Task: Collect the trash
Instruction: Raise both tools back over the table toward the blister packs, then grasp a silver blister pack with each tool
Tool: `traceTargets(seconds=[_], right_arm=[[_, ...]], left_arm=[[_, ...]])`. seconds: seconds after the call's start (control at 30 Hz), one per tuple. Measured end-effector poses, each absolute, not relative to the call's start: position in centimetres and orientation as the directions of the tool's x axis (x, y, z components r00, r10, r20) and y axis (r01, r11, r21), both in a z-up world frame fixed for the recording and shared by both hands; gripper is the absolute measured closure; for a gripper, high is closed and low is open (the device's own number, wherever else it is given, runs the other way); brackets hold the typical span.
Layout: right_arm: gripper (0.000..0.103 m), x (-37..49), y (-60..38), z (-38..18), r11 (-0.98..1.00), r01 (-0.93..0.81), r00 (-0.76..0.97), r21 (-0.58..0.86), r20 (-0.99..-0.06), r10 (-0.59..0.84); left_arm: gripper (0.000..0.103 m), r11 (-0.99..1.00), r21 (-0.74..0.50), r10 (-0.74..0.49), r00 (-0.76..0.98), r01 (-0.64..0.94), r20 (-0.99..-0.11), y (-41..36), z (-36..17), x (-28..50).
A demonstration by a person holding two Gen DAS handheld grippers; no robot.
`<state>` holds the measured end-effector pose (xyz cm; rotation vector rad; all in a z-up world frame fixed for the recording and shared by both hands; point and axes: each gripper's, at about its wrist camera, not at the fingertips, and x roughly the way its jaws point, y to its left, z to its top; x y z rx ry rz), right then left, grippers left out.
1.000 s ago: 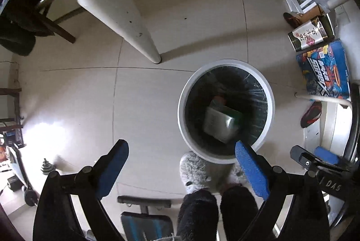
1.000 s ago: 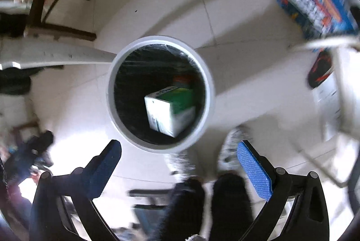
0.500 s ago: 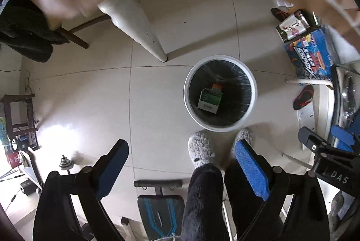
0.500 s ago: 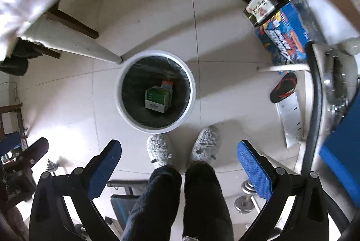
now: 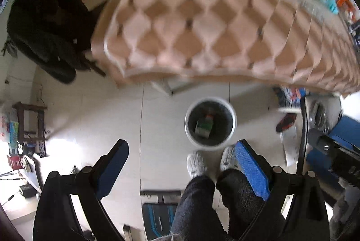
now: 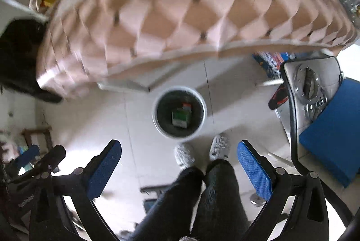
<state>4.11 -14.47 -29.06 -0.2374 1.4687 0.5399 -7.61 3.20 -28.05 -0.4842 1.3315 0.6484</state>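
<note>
**Both grippers empty above the bin**

Below centre of both frames I see the white trash bin [image 5: 210, 124] [image 6: 179, 113] on the floor, a green-and-white box [image 5: 203, 127] [image 6: 180, 119] lying inside it. My left gripper [image 5: 182, 170] and right gripper [image 6: 178, 170] hang spread wide, holding nothing. Across the top, the desk [image 5: 213, 27] with its diamond-patterned cloth looks blurred.

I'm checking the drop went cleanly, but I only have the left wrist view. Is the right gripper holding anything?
Observer: No. The right gripper is open, with nothing between its blue pads.
Operator: Good. What does its camera see ahead of it?
Observer: The white bin on the floor, just beyond the gap between the fingers and in front of the person's slippers, with a green box lying inside.
</note>
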Motion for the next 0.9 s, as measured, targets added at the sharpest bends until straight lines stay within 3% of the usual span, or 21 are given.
traceTargets(seconds=[0.13, 0.27, 0.57, 0.73, 0.9], right_arm=[[0.0, 10.1, -14.6, -25.3, 0.875, -0.462, 0.073, 0.148, -0.976, 0.204], [0.0, 17.4, -12.9, -24.4, 0.817, -0.575, 0.1, 0.052, -0.986, 0.133], [0.0, 31.9, -4.6, -29.5, 0.41, -0.894, 0.16, -0.183, -0.983, -0.089], [0.0, 35.4, -1.8, -33.6, 0.216, -0.966, 0.106, -0.141, -0.981, -0.162], [0.016, 37.1, -1.4, -34.5, 0.183, -0.983, 0.007, -0.034, -0.989, -0.148]], left_arm=[[0.006, 0.726, 0.053, 0.209, 0.146, -0.685, -0.967, 4.4, -25.5, -2.8], [0.006, 0.71, 0.11, 0.295, 0.152, -0.696, -0.943, 4.6, -24.5, 3.0], [0.006, 0.628, 0.106, 0.204, 0.032, -0.771, -0.978, 6.0, -30.2, 15.0], [0.006, 0.596, 0.134, 0.181, -0.03, -0.792, -0.983, 6.7, -32.0, 17.9], [0.006, 0.559, 0.136, 0.156, -0.058, -0.818, -0.986, 7.4, -32.2, 19.3]])
